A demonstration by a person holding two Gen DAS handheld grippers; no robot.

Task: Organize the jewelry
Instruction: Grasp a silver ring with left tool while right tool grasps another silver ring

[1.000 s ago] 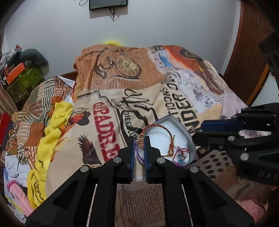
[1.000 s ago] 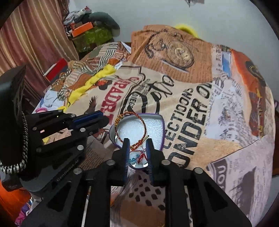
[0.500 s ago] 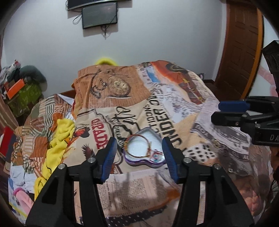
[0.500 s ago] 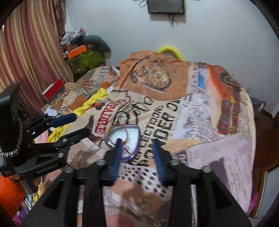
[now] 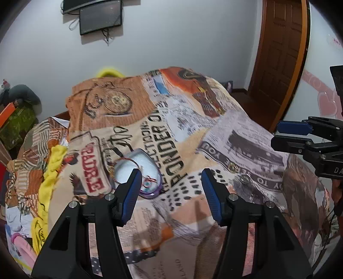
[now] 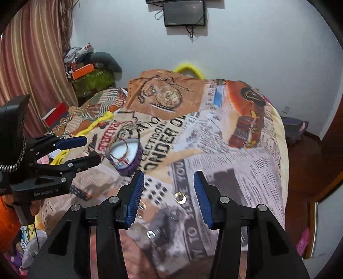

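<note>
A purple heart-shaped box (image 5: 150, 194) with a white lining lies on the printed bedspread (image 5: 193, 137). A red-gold cord bracelet (image 5: 126, 159) and a small red and blue piece (image 5: 149, 181) rest inside it. My left gripper (image 5: 170, 173) hangs open above the bed, right of the box, with nothing between its fingers. My right gripper (image 6: 168, 175) is open and empty too, over the bed's right half. A gold ring (image 6: 180, 197) lies on the cover below its jaws, and a silver ring (image 6: 151, 234) lies nearer. The box (image 6: 128, 168) sits to its upper left, beside the left gripper (image 6: 90, 150).
A yellow cloth (image 5: 51, 169) and a patterned heap lie along the bed's left side. Boxes and clothes (image 6: 92, 73) are stacked by the striped curtain (image 6: 32, 53). A wooden door (image 5: 278, 53) stands at the right, and a dark screen (image 6: 184, 12) hangs on the wall.
Both grippers were shut at the box's rim a second ago; both have opened, let go and pulled back up and to the right, so the box now looks smaller and farther.
</note>
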